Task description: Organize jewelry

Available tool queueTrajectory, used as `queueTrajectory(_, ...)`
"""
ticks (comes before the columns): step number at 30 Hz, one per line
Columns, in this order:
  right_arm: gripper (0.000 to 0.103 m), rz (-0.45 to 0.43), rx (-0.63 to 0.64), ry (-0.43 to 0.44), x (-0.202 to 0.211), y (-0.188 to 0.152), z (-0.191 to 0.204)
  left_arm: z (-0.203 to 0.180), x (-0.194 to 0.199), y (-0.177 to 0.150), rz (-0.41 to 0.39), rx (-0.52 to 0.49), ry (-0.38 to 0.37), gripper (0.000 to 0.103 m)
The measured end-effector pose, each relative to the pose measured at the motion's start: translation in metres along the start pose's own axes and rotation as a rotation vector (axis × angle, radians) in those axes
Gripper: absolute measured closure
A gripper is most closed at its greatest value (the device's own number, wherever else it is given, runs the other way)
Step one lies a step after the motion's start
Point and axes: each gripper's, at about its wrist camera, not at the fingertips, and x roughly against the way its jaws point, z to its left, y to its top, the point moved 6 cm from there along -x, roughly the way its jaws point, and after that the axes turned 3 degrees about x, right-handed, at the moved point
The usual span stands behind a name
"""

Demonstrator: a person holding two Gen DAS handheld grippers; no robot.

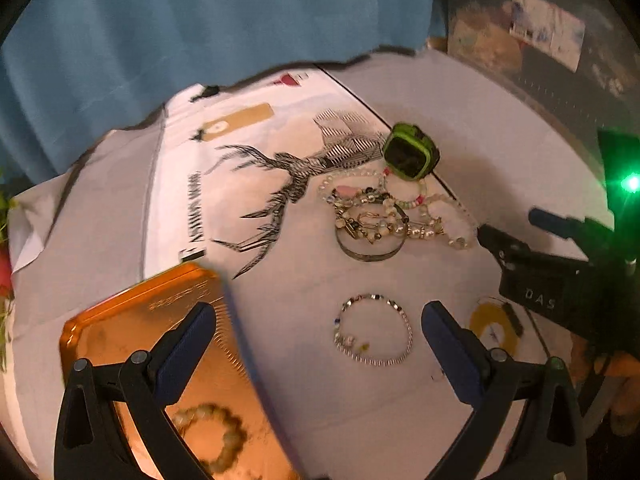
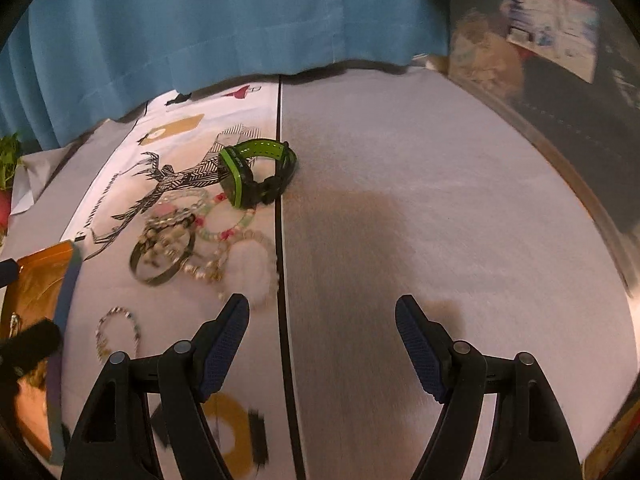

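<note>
Left gripper (image 1: 320, 330), jaws wide and empty, hovers over the thin beaded bracelet (image 1: 374, 330) lying beside the orange tin (image 1: 132, 320); it should drop straight and pinch one strand cleanly.

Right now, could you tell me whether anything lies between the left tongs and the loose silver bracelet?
Nothing visible does. The left tongs are open, and the silver bracelet lies alone on the cloth between their fingers, apart from the jewelry pile beyond.
</note>
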Motion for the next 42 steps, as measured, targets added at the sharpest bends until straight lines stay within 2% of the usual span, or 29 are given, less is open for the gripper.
queueTrajectory(6,0.027,0.006,0.079,-0.001,-0.023,0.012,0.010,-0.006,-0.032,-0.001,0.089,-0.062,-0.028,0.001)
queueTrajectory(9,0.027,-0.001,0.081,0.008,-0.026,0.014,0.011,-0.007,-0.042,-0.004,0.141,-0.084,-0.049,0.006)
queueTrajectory(11,0.025,-0.010,0.080,0.008,-0.027,0.015,0.010,-0.005,-0.049,-0.005,0.172,-0.089,-0.057,0.017)
queueTrajectory(12,0.025,-0.010,0.079,0.007,-0.027,0.015,0.010,-0.004,-0.055,-0.008,0.197,-0.091,-0.053,0.019)
queueTrajectory(14,0.024,-0.010,0.080,0.007,-0.028,0.015,0.010,-0.001,-0.056,-0.008,0.192,-0.049,-0.096,0.026)
queueTrajectory(16,0.023,-0.008,0.080,0.006,-0.030,0.016,0.010,0.000,-0.055,-0.008,0.183,-0.030,-0.101,0.030)
queueTrajectory(18,0.023,-0.007,0.080,0.009,-0.030,0.016,0.010,-0.002,-0.052,-0.010,0.168,-0.046,-0.111,0.038)
queueTrajectory(20,0.023,-0.007,0.083,0.011,-0.029,0.015,0.010,-0.004,-0.047,-0.013,0.160,-0.069,-0.124,0.052)
queueTrajectory(25,0.023,-0.007,0.090,0.012,-0.027,0.013,0.011,-0.008,-0.038,-0.021,0.142,-0.100,-0.143,0.063)
queueTrajectory(27,0.025,-0.012,0.098,0.020,-0.026,0.013,0.013,-0.011,-0.037,-0.021,0.146,-0.111,-0.155,0.077)
queueTrajectory(28,0.037,-0.023,0.115,0.036,-0.025,0.014,0.015,-0.012,-0.039,-0.019,0.150,-0.114,-0.160,0.098)
queueTrajectory(29,0.077,-0.036,0.141,0.045,-0.022,0.015,0.020,-0.013,-0.039,-0.018,0.161,-0.109,-0.169,0.102)
queueTrajectory(30,0.098,-0.030,0.166,0.028,-0.022,0.014,0.024,-0.013,-0.039,-0.018,0.172,-0.092,-0.178,0.102)
queueTrajectory(33,0.097,-0.031,0.147,0.051,-0.016,0.015,0.027,-0.011,-0.031,-0.015,0.163,-0.055,-0.218,0.102)
queueTrajectory(42,0.097,-0.160,0.130,0.033,0.057,0.024,0.021,-0.005,0.041,-0.009,0.018,-0.032,-0.211,0.102)
